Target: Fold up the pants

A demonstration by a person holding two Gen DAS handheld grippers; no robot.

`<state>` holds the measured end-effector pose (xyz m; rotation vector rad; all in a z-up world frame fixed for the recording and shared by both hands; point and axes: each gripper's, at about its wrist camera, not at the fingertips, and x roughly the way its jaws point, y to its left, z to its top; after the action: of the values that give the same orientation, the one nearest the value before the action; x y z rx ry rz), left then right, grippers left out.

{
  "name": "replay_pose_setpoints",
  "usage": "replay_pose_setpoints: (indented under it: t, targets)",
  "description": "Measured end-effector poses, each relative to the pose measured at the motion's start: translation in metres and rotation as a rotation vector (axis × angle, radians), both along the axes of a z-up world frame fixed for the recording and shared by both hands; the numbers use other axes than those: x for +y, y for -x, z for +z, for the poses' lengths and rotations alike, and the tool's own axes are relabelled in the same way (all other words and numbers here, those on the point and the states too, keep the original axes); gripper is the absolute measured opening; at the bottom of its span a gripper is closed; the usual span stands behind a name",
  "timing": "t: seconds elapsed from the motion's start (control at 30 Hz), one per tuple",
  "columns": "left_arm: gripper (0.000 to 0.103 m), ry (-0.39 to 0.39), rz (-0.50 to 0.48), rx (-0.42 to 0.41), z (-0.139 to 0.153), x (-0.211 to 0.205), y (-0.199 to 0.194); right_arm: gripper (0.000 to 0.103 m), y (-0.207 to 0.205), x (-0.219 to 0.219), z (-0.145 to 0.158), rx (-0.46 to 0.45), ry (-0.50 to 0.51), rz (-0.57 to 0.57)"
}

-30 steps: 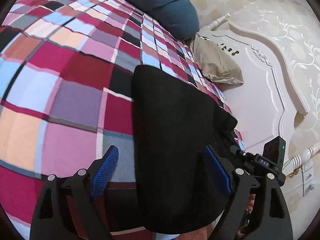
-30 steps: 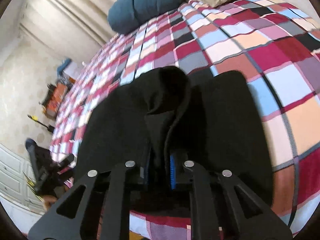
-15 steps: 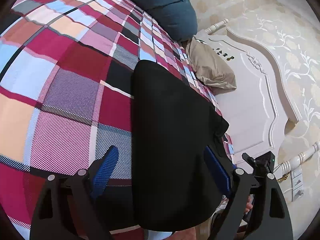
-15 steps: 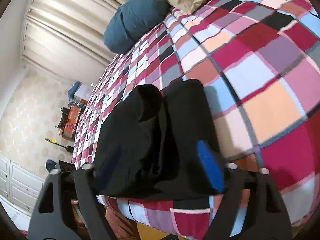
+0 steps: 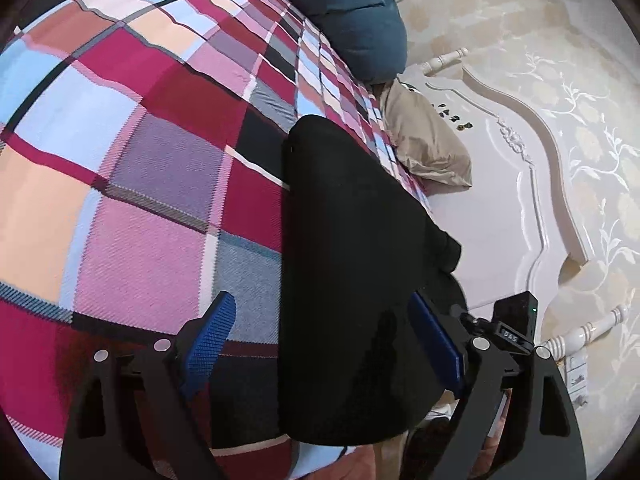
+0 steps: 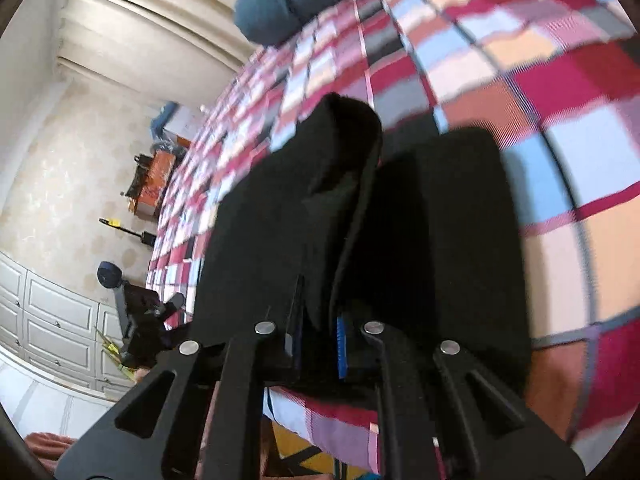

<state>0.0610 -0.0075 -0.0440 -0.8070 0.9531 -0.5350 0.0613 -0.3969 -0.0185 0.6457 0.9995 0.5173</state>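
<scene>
The black pants point(image 5: 352, 280) lie in a folded stack near the edge of the bed, on the plaid bedspread point(image 5: 140, 168) of red, pink, blue and peach squares. In the left wrist view, the left gripper point(image 5: 324, 344) stands wide open above them, holding nothing: its left blue pad sits over the bedspread just beside the pants' straight edge, its right pad over the far side of the fabric, so the pants lie between and under the spread fingers. In the right wrist view, the right gripper point(image 6: 318, 340) is closed tight on a raised ridge of the pants point(image 6: 340, 208), pinching the cloth between its blue pads; the fold runs up and away from the fingertips, with flatter layers spreading on either side. A teal pillow point(image 5: 352, 16) and a tan pillow point(image 5: 428, 148) rest by the white headboard point(image 5: 512, 216).
</scene>
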Motion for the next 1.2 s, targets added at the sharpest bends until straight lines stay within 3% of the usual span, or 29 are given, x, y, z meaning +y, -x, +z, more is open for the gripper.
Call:
replay_pose_setpoints:
  t: [0.1, 0.23, 0.37, 0.5, 0.6, 0.63, 0.67, 0.7, 0.9, 1.0, 1.2]
  targets:
    - [0.087, 0.020, -0.021, -0.008, 0.001, -0.006, 0.002, 0.011, 0.013, -0.019, 0.009, -0.024, 0.026, -0.039]
    - [0.087, 0.034, -0.055, -0.010, -0.002, -0.018, 0.001, 0.010, 0.014, -0.042, -0.008, 0.017, 0.056, -0.095]
    - [0.087, 0.028, -0.071, 0.005, -0.006, -0.027, 0.001, 0.010, 0.010, -0.050, -0.035, 0.053, 0.006, -0.112]
    - [0.087, 0.035, -0.085, 0.001, -0.005, -0.029, 0.002, 0.013, 0.012, -0.055, -0.038, 0.052, -0.036, -0.108]
    - [0.087, 0.096, -0.095, 0.013, -0.006, -0.026, 0.003, 0.028, 0.024, -0.069, -0.031, 0.027, -0.049, -0.155]
    - [0.087, 0.121, -0.100, 0.015, -0.006, -0.025, 0.004, 0.049, 0.029, -0.074, -0.029, 0.022, -0.061, -0.165]
    - [0.087, 0.133, -0.104, 0.017, -0.007, -0.025, 0.005, 0.077, 0.033, -0.079, -0.028, 0.019, -0.069, -0.175]
    - [0.087, 0.140, -0.108, 0.023, -0.008, -0.024, 0.004, 0.083, 0.039, -0.085, -0.027, 0.016, -0.050, -0.208]
    - [0.087, 0.156, -0.113, 0.035, -0.014, -0.023, 0.006, 0.084, 0.043, -0.083, -0.051, 0.075, -0.103, -0.196]
    - [0.087, 0.179, -0.127, 0.046, -0.015, -0.025, 0.005, 0.090, 0.036, -0.071, -0.056, 0.066, -0.127, -0.168]
    - [0.087, 0.246, -0.130, 0.079, -0.018, -0.021, 0.003, 0.090, 0.022, -0.050, -0.060, 0.057, -0.200, -0.109]
